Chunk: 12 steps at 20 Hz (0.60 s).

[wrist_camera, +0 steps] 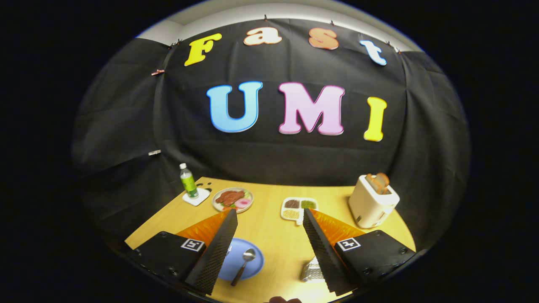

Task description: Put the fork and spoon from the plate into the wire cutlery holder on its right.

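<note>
Below, gripper [269, 235] fingers spread wide (empty); spoon [243, 266] on blue plate [252, 269], bowl pointing away, handle toward fingers

Black cloth wall [269, 155] all round the back of the booth, creased and pinned along its top edge with small clips, a pale strip of ceiling or upper wall [273, 10] showing above it. Below, a light wooden table [273, 227] with a rounded far edge pushed right up against the cloth — smooth, yellowish, grain faint. Lit from overhead and evenly, a bright glare on the near part of the tabletop — cloth folds darker toward either side.
</note>
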Tool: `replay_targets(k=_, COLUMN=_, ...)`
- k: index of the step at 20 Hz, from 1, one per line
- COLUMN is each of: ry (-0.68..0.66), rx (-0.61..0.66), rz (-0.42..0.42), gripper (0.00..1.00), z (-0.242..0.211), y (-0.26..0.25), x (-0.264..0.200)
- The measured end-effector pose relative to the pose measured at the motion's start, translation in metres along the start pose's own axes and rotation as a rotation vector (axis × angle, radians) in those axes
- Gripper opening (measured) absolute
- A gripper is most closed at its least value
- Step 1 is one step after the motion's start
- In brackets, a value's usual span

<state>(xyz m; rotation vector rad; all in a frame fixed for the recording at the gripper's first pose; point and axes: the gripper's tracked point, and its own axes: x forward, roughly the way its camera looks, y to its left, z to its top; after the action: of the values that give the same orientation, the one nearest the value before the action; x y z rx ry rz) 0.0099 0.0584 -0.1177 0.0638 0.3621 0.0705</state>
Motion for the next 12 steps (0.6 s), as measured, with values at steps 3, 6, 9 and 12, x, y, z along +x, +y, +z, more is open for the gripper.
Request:
replay_targets(k=3, ry=0.140, rx=-0.022, rz=0.034, gripper=0.98, z=-0.044, y=0.016, x=0.016)
replay_targets(k=6, ry=0.269, rx=-0.059, rz=0.082, gripper=0.98, z=-0.090, y=0.033, x=0.029)
replay_targets(k=9, ry=0.386, rx=-0.126, rz=0.101, gripper=0.98, z=-0.138, y=0.046, x=0.037)
replay_targets(k=12, ry=0.469, rx=-0.184, rz=0.121, gripper=0.98, z=-0.174, y=0.057, x=0.044)
